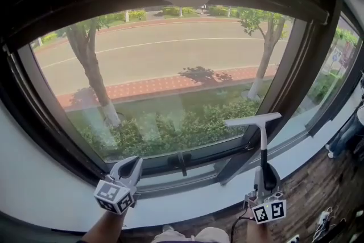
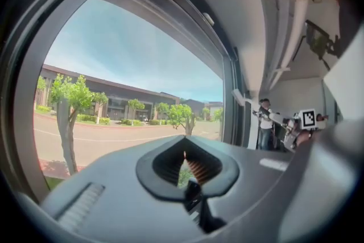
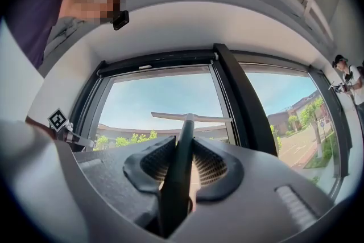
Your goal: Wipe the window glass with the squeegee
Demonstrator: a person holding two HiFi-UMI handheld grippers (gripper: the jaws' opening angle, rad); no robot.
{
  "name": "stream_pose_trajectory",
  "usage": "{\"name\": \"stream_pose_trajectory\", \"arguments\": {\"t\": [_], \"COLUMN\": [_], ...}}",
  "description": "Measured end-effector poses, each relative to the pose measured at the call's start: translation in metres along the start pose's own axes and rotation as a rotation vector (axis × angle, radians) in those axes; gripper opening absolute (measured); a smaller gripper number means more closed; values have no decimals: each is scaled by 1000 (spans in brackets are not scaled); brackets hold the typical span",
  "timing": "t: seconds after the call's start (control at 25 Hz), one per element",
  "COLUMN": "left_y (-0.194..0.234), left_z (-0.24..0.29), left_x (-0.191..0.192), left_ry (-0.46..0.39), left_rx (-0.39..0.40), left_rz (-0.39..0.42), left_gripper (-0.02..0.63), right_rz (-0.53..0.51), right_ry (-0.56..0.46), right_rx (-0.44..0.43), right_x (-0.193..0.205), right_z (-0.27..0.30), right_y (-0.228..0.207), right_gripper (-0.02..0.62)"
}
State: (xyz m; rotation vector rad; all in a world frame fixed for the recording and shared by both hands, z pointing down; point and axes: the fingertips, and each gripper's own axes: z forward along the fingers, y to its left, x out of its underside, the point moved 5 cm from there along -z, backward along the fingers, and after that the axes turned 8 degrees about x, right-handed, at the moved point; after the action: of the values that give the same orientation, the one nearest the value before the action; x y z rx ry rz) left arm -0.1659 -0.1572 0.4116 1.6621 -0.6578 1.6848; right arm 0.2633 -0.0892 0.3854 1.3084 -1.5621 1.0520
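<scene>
Presently, the left hand-held gripper (image 1: 133, 167) hangs over the white sill (image 1: 193, 202), its jaws closed on nothing, near the one window handle (image 1: 182, 162) at the foot of the window glass (image 1: 170, 65). Further right, the right hand-held gripper (image 1: 266, 178) clamps the handle of the single squeegee (image 1: 263, 142), which stands upright with its blade level before the pane's lower right corner, just beside the dark frame post (image 1: 290, 88); contact with the glass cannot be confirmed. Count: two hand-held grippers, one squeegee, and two tree trunks (image 1: 91, 65) outside.

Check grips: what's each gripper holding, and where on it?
Right gripper is shut on the squeegee, by the lower handle. Left gripper holds nothing, jaws together.
</scene>
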Motion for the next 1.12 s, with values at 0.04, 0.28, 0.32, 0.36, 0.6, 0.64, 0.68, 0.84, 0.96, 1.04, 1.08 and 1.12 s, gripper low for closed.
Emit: {"name": "stream_pose_trajectory", "arguments": {"t": [0.04,0.28,0.32,0.36,0.6,0.64,0.68,0.84,0.96,1.04,1.08,1.12], "left_y": [2,8,8,8,6,5,4,9,15,20,22,25], "left_z": [2,12,13,15,29,31,31,35,37,38,37,37], "left_x": [-1,-22,-25,-28,-46,-49,-51,-61,-65,-71,-74,-77], "left_ry": [2,-18,-24,-37,-55,-58,-62,-78,-86,-93,-99,-106], "left_rx": [5,12,5,-1,-19,-22,-24,-48,-64,-75,-80,-84], "left_rz": [-6,-12,-17,-23,-6,-1,7,32,40,48,54,61], "left_gripper": [3,4,3,5,5,3,4,5,4,3,3,3], "right_rz": [-5,-36,-39,-40,-50,-49,-49,-64,-66,-62,-60,-57], "right_ry": [-14,-137,-161,-185,-334,-356,-379,-469,-526,-558,-572,-585], "right_rx": [4,-35,-46,-57,-106,-107,-108,-110,-104,-96,-95,-94], "right_x": [-6,-46,-52,-58,-89,-94,-100,-123,-139,-148,-152,-156], "right_z": [6,51,59,68,119,126,134,165,184,194,198,203], "right_y": [1,1,1,-1,-10,-12,-13,-15,-16,-17,-16,-16], "right_gripper": [103,103,103,103,103,103,103,103,101,103,103,103]}}
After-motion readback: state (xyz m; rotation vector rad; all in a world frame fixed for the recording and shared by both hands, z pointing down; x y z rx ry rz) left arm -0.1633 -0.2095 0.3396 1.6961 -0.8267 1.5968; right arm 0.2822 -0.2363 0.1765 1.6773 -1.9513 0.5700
